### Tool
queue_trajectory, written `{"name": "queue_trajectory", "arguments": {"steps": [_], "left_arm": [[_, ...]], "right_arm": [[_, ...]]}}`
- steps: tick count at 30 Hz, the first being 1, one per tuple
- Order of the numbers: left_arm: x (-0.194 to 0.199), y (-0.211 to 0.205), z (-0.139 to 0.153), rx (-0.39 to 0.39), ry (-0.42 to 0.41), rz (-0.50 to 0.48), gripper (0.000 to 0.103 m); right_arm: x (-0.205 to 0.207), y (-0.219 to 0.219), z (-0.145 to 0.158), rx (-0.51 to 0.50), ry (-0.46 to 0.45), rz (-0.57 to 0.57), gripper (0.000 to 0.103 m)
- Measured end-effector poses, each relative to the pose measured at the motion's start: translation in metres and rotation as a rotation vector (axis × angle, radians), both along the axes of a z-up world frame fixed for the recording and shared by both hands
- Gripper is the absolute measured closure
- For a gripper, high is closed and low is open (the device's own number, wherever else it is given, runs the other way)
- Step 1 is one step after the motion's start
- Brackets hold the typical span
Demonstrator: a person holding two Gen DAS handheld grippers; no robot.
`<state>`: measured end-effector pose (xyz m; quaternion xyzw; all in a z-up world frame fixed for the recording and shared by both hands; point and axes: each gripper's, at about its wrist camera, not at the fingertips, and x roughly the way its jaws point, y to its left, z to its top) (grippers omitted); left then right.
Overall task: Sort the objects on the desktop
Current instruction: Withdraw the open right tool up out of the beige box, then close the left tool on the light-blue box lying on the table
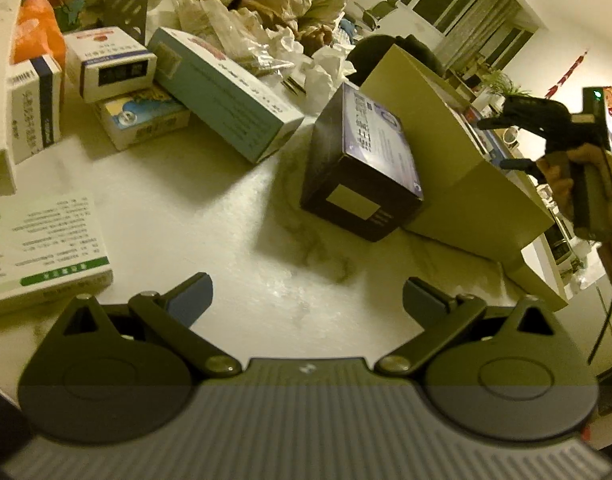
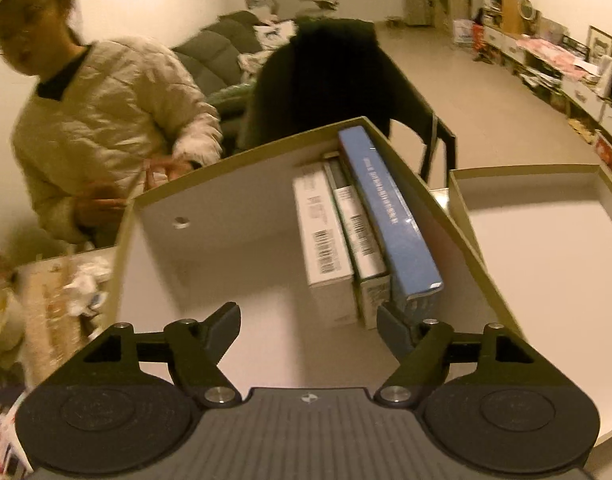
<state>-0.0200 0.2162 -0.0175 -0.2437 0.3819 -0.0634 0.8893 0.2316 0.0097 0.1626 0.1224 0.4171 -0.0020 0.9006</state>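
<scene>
Right hand-held gripper (image 2: 307,320): released, jaws spread, nothing between them. It hangs over the open cardboard box (image 2: 154,200). Three cartons stand on edge along that box's right wall: a blue book-like carton (image 2: 389,208), a narrow white carton (image 2: 355,224) and a wider white carton (image 2: 319,232). The right finger sits just beside the blue carton's near end; contact cannot be confirmed.

Left hand-held gripper (image 1: 307,300): released and empty, above the pale surface (image 1: 210,220).

Remaining items on the surface: a dark purple-topped carton (image 1: 357,168) just beside the cardboard box's outer wall, a long pale-blue carton (image 1: 226,92), and several small white cartons (image 1: 110,64) further left.

Handling judgement: these look like light, rigid paperboard packs with smooth, possibly slippery faces. The dark carton is best taken across its two narrower sides, low enough not to tip.

Limits: print is unreadable; the box floor under the cartons is hidden; the box lid (image 2: 545,232) is cut off at the right edge.
</scene>
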Motion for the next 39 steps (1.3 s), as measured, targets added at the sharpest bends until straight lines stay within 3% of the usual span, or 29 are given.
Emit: {"name": "queue_trajectory", "arguments": {"steps": [10, 20, 28, 33, 39], "left_arm": [[0.01, 0.016, 0.009, -0.014, -0.03, 0.134, 0.0], [0.037, 0.036, 0.0, -0.211, -0.057, 0.32, 0.002], [0.06, 0.044, -0.014, -0.327, -0.049, 0.417, 0.014], [0.072, 0.048, -0.024, -0.39, -0.029, 0.463, 0.022], [0.074, 0.051, -0.029, -0.415, -0.028, 0.502, 0.034]], "right_arm": [[-0.05, -0.004, 0.007, 0.133, -0.064, 0.116, 0.019], [-0.101, -0.009, -0.002, 0.216, -0.132, 0.191, 0.015], [-0.146, -0.014, 0.003, 0.218, -0.282, 0.228, 0.008], [-0.172, -0.018, 0.005, 0.25, -0.331, 0.238, 0.006], [-0.197, -0.022, 0.004, 0.252, -0.367, 0.238, 0.005]]}}
